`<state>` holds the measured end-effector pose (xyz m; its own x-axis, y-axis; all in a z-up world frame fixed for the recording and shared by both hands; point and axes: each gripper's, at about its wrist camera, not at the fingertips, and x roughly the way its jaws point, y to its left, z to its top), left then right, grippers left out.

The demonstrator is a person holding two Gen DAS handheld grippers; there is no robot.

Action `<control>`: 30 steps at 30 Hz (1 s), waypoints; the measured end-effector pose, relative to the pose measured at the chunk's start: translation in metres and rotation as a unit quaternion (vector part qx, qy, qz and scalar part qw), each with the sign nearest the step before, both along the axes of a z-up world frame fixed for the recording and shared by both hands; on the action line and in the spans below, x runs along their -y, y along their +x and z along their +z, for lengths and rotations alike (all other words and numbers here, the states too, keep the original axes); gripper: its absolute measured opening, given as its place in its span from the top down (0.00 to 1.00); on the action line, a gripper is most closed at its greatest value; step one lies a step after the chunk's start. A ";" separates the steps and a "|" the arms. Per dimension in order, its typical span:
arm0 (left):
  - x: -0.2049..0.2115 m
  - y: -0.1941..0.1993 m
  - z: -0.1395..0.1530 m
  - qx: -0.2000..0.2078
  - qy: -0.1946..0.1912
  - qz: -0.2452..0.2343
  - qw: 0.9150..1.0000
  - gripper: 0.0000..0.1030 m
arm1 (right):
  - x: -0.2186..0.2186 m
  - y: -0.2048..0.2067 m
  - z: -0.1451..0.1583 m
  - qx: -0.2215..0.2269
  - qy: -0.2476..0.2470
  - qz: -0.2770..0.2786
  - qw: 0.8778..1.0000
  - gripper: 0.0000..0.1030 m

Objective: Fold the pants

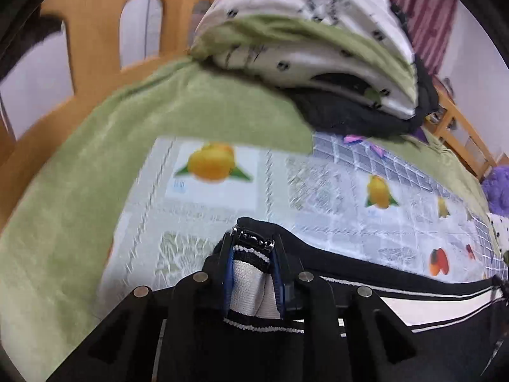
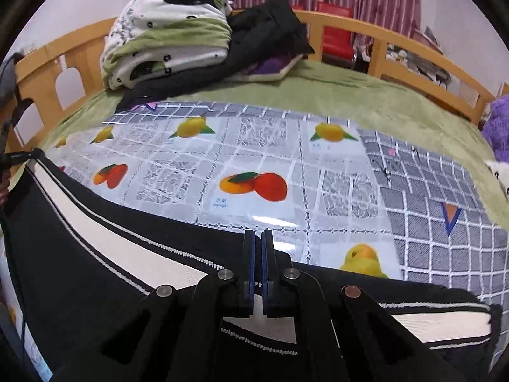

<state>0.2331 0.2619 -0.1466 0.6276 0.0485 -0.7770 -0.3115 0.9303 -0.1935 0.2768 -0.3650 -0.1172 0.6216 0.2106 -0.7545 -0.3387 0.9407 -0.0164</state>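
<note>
**Both grippers clamped on the pants over the bed**

Black pants (image 2: 79, 254) with a white side stripe lie nearest, stretched across the near edge of a fruit-print sheet (image 2: 254, 159) on the bed (image 2: 366, 102). At their left end the left gripper (image 1: 253, 248) is clenched on a bunched fold of the stripe and a zipper end, the cloth pinched between its blue pads. To the right the pants run as a taut black band with the stripe along it. Further right, the right gripper (image 2: 257, 234) has its jaws pressed nearly together on the pants' upper edge, with only a thin slit between the pads. Beyond the sheet, green bedding covers the bed. Folded quilts (image 2: 168, 31) and dark clothing (image 2: 270, 35) are piled at the back left, against a wooden rail (image 2: 397, 44). A purple plush (image 2: 499, 121) sits at the far right.
</note>
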 end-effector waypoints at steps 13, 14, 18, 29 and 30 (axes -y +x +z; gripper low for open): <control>0.023 -0.028 0.020 -0.010 0.070 0.002 0.998 0.42 | 0.033 0.001 -0.010 -0.009 -0.051 -0.039 0.998 0.48; 0.023 -0.028 0.020 -0.009 0.065 -0.002 0.998 0.42 | 0.041 0.004 -0.013 -0.020 -0.053 -0.042 0.998 0.48; 0.030 -0.033 0.014 -0.015 0.045 -0.012 0.999 0.42 | 0.060 0.014 -0.035 -0.061 -0.055 -0.028 0.996 0.48; 0.031 -0.045 0.017 -0.019 0.046 0.004 0.999 0.42 | 0.055 0.015 -0.054 -0.026 -0.111 -0.045 0.992 0.97; 0.032 -0.048 0.019 -0.020 0.047 0.002 0.999 0.42 | 0.054 0.014 -0.052 -0.020 -0.108 -0.053 0.993 0.97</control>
<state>0.1851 0.2295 -0.1277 0.5952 0.1239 -0.7940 -0.3206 0.9426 -0.0932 0.2910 -0.4190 -0.1695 0.6005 -0.0237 -0.7993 -0.2423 0.9472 -0.2102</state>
